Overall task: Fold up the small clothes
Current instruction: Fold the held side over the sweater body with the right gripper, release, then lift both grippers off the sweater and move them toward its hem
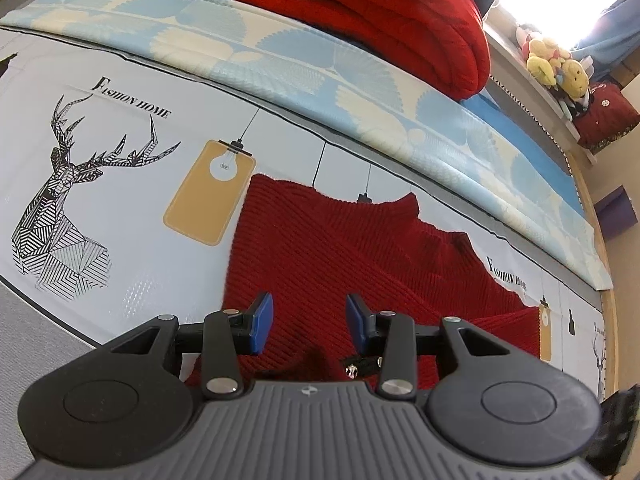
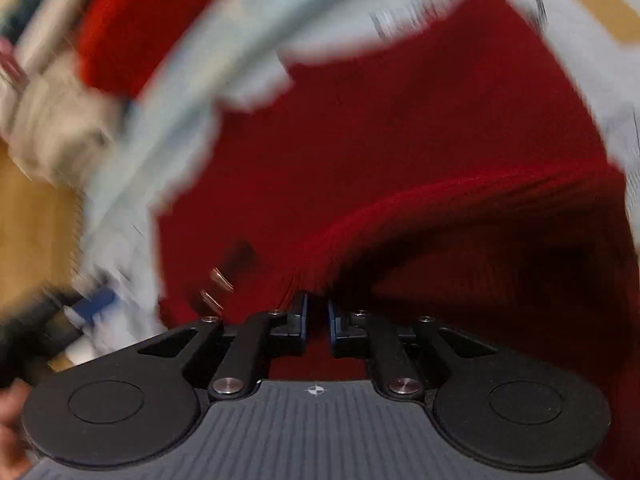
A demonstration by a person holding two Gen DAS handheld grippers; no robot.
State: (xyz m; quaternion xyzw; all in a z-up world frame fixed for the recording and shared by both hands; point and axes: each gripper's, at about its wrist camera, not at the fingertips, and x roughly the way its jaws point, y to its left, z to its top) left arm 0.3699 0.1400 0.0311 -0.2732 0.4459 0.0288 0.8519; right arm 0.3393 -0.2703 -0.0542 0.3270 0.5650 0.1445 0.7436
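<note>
While the right view is smeared with blur, the left view is sharp: a red knit sweater point(image 1: 340, 256) lies spread on a white printed sheet point(image 1: 132, 160) covering the bed. The left hand-held gripper point(image 1: 310, 322) hovers over the sweater's near edge, blue pads apart, gripping nothing. The right hand-held gripper point(image 2: 317, 316) has its pads almost together, a raised fold of sweater point(image 2: 460, 200) running into the narrow gap; whether they pinch it I cannot tell.
</note>
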